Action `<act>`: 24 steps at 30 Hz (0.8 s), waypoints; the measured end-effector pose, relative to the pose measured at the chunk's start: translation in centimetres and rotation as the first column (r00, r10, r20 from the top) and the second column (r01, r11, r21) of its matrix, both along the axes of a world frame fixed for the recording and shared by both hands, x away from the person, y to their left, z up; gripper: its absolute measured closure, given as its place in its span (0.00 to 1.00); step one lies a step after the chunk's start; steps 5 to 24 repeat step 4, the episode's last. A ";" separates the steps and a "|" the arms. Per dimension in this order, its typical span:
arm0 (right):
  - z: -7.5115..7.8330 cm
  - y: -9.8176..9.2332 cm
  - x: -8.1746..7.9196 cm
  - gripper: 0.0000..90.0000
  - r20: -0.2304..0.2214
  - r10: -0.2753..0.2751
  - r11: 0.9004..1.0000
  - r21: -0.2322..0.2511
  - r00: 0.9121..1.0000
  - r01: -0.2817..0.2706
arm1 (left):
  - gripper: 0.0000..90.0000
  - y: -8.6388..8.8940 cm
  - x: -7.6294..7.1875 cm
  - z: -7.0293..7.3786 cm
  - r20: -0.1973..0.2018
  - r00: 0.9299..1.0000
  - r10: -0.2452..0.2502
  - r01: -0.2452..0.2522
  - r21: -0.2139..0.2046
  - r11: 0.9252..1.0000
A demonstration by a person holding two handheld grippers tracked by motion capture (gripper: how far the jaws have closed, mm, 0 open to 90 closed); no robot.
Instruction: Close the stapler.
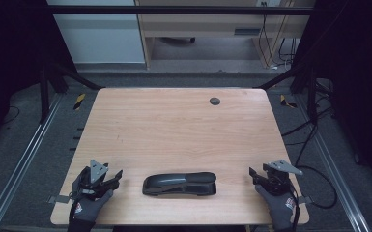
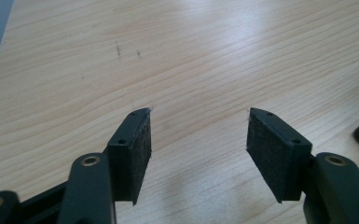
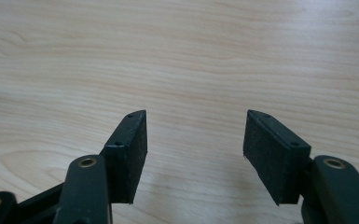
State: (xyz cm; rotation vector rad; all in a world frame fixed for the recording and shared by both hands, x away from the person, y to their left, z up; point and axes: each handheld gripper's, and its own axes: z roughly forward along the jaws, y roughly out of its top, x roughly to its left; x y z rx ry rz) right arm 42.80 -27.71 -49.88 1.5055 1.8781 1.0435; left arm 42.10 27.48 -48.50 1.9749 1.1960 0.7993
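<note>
Where the table (image 1: 174, 121) lies, one stapler (image 1: 179, 184), two open grippers.

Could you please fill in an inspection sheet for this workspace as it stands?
Surface: wooden table, bare, with a round cable hole near the far edge.
Job's things: black stapler lying flat near the front edge, between the claws, untouched.
Clutter: nothing seen.
Grippers: left claw and right claw both open, nothing between the pads, each apart from the stapler.
Cables: black cables on the floor right of the table.
Surroundings: grey floor, metal rails, wooden desk behind.
</note>
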 end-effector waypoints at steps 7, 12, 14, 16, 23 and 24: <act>-0.3 -0.7 0.1 0.44 -0.020 -0.014 1.000 -0.023 1.000 0.013 | 0.39 0.4 0.3 -0.2 -0.013 1.000 0.002 -0.002 -0.001 1.000; -0.3 -0.7 0.1 0.44 -0.020 -0.014 1.000 -0.023 1.000 0.013 | 0.39 0.4 0.3 -0.2 -0.013 1.000 0.002 -0.002 -0.001 1.000; -0.3 -0.7 0.1 0.44 -0.020 -0.014 1.000 -0.023 1.000 0.013 | 0.39 0.4 0.3 -0.2 -0.013 1.000 0.002 -0.002 -0.001 1.000; -0.3 -0.7 0.1 0.44 -0.020 -0.014 1.000 -0.023 1.000 0.013 | 0.39 0.4 0.3 -0.2 -0.013 1.000 0.002 -0.002 -0.001 1.000; -0.3 -0.7 0.1 0.44 -0.020 -0.014 1.000 -0.023 1.000 0.013 | 0.39 0.4 0.3 -0.2 -0.013 1.000 0.002 -0.002 -0.001 1.000; -0.3 -0.7 0.1 0.44 -0.020 -0.014 1.000 -0.023 1.000 0.013 | 0.39 0.4 0.3 -0.2 -0.013 1.000 0.002 -0.002 -0.001 1.000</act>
